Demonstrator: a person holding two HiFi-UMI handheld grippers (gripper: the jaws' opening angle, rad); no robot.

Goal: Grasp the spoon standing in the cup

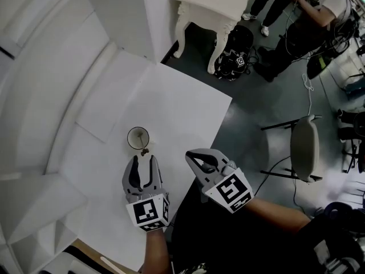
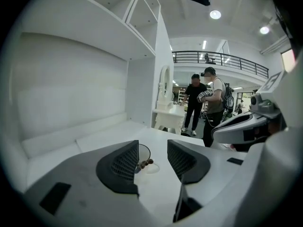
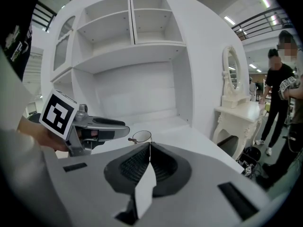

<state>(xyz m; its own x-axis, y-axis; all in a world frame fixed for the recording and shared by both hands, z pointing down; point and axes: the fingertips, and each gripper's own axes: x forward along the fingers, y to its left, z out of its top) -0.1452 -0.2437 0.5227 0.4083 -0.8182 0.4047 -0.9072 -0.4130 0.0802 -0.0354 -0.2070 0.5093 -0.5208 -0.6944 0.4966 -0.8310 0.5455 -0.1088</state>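
Observation:
A small clear cup (image 1: 138, 137) stands on the white table (image 1: 188, 110). A spoon (image 1: 144, 151) leans out of it, its brown beaded handle hanging over the near rim. My left gripper (image 1: 144, 160) is open just in front of the cup. In the left gripper view the beaded handle (image 2: 144, 163) shows in the gap close to the left pad, and nothing is pressed between the jaws. My right gripper (image 1: 191, 156) hovers shut and empty to the right, by the table edge. The right gripper view shows the cup (image 3: 141, 136) beyond its closed jaws.
White shelving (image 3: 132, 41) rises behind the table and along its left. The table's right edge (image 1: 214, 138) drops to a grey floor. Beyond it stand an ornate white dressing table (image 1: 211, 4), a black backpack (image 1: 236, 53), a chair (image 1: 305, 147) and people (image 1: 308, 16).

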